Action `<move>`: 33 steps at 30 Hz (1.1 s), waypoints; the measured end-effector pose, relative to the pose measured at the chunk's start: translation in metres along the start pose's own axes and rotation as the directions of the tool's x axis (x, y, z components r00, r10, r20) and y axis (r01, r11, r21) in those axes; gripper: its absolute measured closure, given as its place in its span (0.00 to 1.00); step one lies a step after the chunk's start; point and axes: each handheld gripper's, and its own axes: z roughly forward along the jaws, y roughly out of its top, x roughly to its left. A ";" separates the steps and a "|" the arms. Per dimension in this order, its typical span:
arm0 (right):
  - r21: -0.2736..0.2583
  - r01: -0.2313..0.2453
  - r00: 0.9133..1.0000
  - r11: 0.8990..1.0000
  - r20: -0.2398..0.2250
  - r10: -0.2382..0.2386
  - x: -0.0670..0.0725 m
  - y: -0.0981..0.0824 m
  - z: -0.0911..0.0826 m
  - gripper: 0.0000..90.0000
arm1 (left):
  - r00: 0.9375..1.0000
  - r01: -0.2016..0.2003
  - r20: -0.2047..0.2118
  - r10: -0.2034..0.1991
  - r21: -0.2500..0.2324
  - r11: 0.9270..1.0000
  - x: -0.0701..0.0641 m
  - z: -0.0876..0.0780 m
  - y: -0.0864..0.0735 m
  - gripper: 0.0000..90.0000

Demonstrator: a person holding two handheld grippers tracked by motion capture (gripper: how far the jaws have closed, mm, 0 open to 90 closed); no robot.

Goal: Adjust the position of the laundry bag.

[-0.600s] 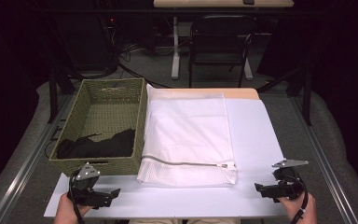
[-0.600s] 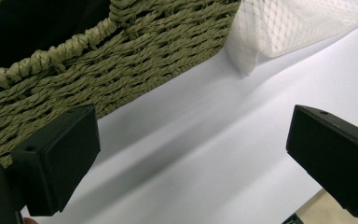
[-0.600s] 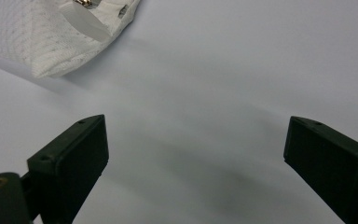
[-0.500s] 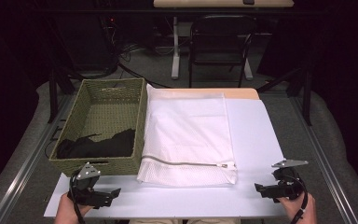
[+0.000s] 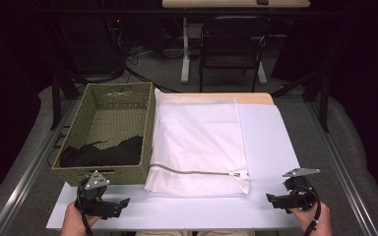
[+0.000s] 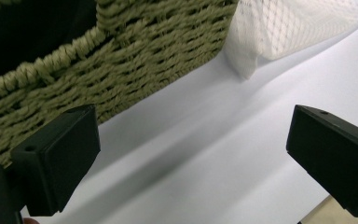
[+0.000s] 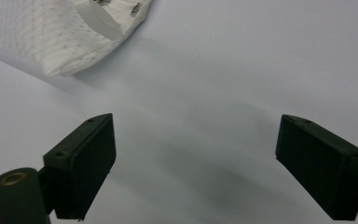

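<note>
Mesh laundry bag (image 5: 197,142) looks soft and floppy, so we'd pinch its zipper (image 5: 194,172) edge, with left gripper (image 5: 120,204) and right gripper (image 5: 270,199) both gaping empty.

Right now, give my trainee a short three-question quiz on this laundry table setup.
1. True or false: the zipper on the mesh bag is closed.
2. What lies in the basket? A) black cloth B) white towel C) nothing
3. Fill in: the left hand-held gripper and the right hand-held gripper both have jaws that are ____.

Key: 1 true; 2 A, black cloth; 3 open, nothing between them.
</note>
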 end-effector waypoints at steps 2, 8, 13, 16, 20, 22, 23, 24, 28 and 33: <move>0.000 0.006 1.000 1.000 -0.004 -0.006 0.001 0.001 0.001 0.15 | 1.000 -0.010 0.002 0.010 0.009 1.000 0.001 0.000 0.000 0.03; -0.012 0.029 0.998 1.000 -0.060 -0.030 0.013 0.011 0.007 0.20 | 1.000 0.003 0.010 -0.003 0.006 1.000 0.002 0.001 -0.001 0.03; -0.001 0.066 0.994 0.998 -0.090 -0.065 0.025 0.021 0.013 0.14 | 1.000 -0.002 0.015 0.002 -0.001 1.000 0.002 0.002 0.000 0.02; -0.003 0.063 0.993 0.998 -0.103 -0.063 0.029 0.025 0.015 0.11 | 1.000 0.004 0.013 -0.004 0.003 1.000 0.002 0.003 0.000 0.02; -0.007 0.086 0.991 0.996 -0.106 -0.087 0.036 0.031 0.017 0.16 | 1.000 -0.010 0.015 0.010 0.013 1.000 0.002 0.004 0.000 0.02; -0.019 0.103 0.988 0.994 -0.111 -0.105 0.041 0.034 0.020 0.20 | 1.000 -0.005 0.016 0.005 0.014 1.000 0.001 0.005 0.000 0.02; -0.014 0.108 0.988 0.994 -0.105 -0.109 0.043 0.036 0.021 0.22 | 1.000 -0.005 0.017 0.005 0.015 1.000 0.001 0.005 0.000 0.02; -0.015 0.116 0.987 0.993 -0.108 -0.117 0.044 0.038 0.021 0.23 | 1.000 -0.006 0.016 0.006 0.016 1.000 0.001 0.005 0.000 0.02; -0.014 0.131 0.986 0.991 -0.105 -0.132 0.051 0.044 0.026 0.29 | 1.000 -0.011 0.018 0.011 0.024 1.000 0.001 0.006 -0.001 0.02; -0.002 0.159 0.982 0.987 -0.106 -0.158 0.057 0.047 0.032 0.35 | 1.000 -0.019 0.022 0.018 0.031 0.999 0.001 0.007 -0.001 0.03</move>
